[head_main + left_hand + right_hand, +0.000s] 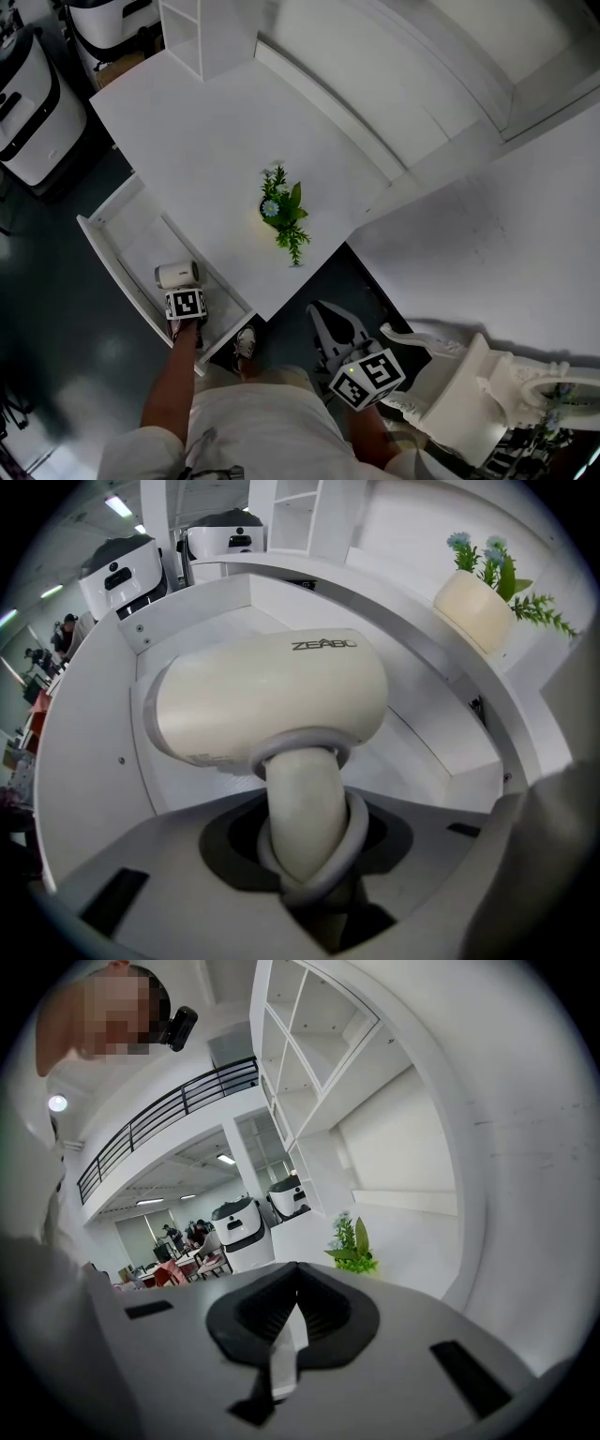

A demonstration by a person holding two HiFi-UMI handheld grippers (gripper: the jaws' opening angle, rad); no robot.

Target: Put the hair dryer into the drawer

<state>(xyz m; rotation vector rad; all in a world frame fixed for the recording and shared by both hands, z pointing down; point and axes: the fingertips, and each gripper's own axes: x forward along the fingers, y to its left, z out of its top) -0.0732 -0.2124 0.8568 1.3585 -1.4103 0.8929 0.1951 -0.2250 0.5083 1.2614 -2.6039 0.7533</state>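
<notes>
The cream hair dryer (176, 274) lies inside the open white drawer (112, 246) at the left of the white table. In the left gripper view its barrel (272, 700) fills the middle and its handle runs straight down between the jaws. My left gripper (184, 291) hangs over the drawer, pointing steeply down, shut on that handle (305, 827); the pads themselves are hidden. My right gripper (330, 323) is held level near the person's right side, away from the drawer. Its jaws (281, 1354) are shut with nothing between them.
A small potted plant (283, 214) stands near the front edge of the table top (206, 141). An ornate white chair (469, 384) is at the lower right. White machines (28, 103) stand on the dark floor at the far left. A foot (246, 342) is beside the drawer's front.
</notes>
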